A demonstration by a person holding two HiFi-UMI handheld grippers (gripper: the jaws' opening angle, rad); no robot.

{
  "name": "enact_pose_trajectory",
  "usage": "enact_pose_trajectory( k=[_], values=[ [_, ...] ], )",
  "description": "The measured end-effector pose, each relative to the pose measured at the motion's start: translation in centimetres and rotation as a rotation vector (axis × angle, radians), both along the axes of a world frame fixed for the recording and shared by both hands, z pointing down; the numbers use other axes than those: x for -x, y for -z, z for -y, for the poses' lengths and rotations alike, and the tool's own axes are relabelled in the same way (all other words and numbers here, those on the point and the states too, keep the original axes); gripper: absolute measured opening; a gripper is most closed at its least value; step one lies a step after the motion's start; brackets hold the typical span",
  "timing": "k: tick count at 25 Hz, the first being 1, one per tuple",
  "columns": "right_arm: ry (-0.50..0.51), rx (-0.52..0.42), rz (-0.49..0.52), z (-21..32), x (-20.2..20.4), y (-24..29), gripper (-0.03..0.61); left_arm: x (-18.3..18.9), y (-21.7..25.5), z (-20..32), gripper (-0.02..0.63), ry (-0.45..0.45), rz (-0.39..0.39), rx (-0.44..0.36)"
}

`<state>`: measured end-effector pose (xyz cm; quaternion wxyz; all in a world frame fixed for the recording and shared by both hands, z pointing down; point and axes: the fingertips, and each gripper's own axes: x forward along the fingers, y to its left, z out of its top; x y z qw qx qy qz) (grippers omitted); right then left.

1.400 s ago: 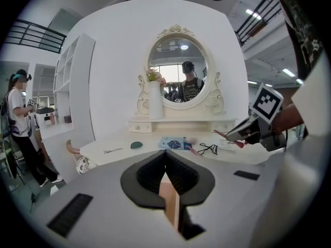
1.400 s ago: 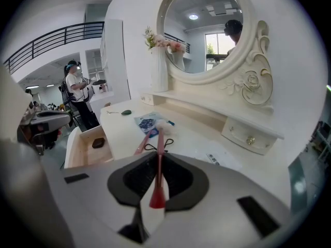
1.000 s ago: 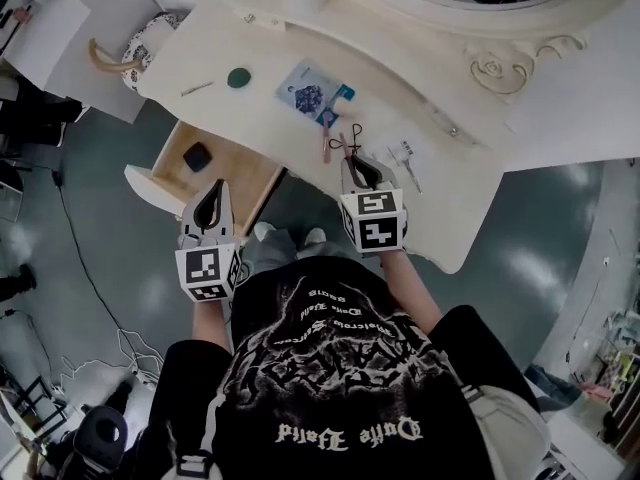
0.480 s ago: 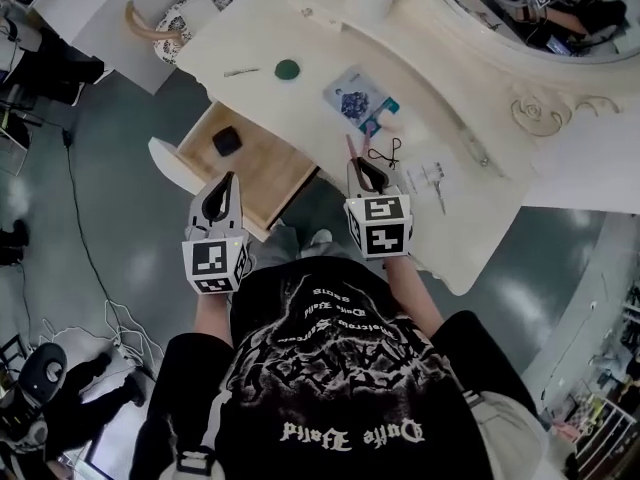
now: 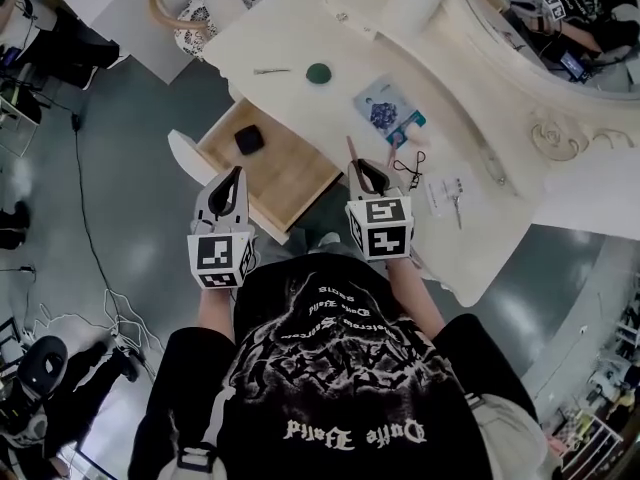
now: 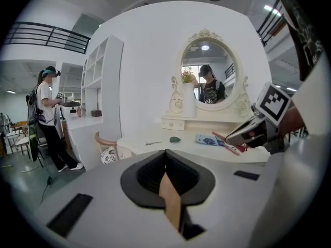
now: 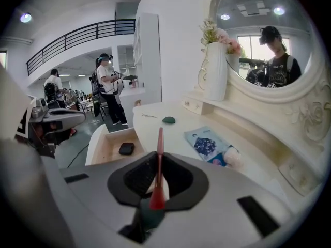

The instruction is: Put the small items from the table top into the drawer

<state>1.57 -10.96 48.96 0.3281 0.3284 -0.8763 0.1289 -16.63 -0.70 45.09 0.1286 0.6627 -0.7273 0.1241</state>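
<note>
My right gripper (image 5: 364,174) is shut on a thin red-pink stick (image 7: 160,154), which points forward past the jaws (image 5: 351,151). It hovers over the white table's front edge (image 5: 440,258), just right of the open wooden drawer (image 5: 283,171). A small black item (image 5: 249,140) lies in the drawer (image 7: 107,146). My left gripper (image 5: 233,180) is shut and hangs over the drawer's near front corner; I see nothing held in it (image 6: 165,153). On the table lie a green round item (image 5: 319,72), a metal pin (image 5: 270,71), a blue packet (image 5: 388,108), a black loop (image 5: 412,165) and a scissors packet (image 5: 450,196).
A white vase (image 7: 215,71) and an oval mirror (image 7: 261,40) stand at the table's back. A patterned stool (image 5: 205,13) sits off the table's far left end. Other people stand in the room behind (image 6: 47,119). A pale pink puff (image 7: 231,156) lies beside the blue packet.
The right gripper, still holding the stick, has drawn leftward from the black loop toward the drawer side of the table. The head view has swung, so table and drawer sit further right.
</note>
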Motion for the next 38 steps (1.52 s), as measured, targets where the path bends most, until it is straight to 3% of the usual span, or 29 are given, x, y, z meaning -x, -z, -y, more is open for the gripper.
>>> enact_pose_trajectory(
  k=[18, 38],
  values=[
    [0.091, 0.033, -0.023, -1.2, 6.9, -2.3, 0.049, 5.2, -1.5, -0.1, 0.015, 0.002, -0.033, 0.019],
    [0.171, 0.085, -0.060, -1.7, 12.0, -6.0, 0.049, 8.0, -3.9, 1.9, 0.015, -0.034, -0.089, 0.061]
  ],
)
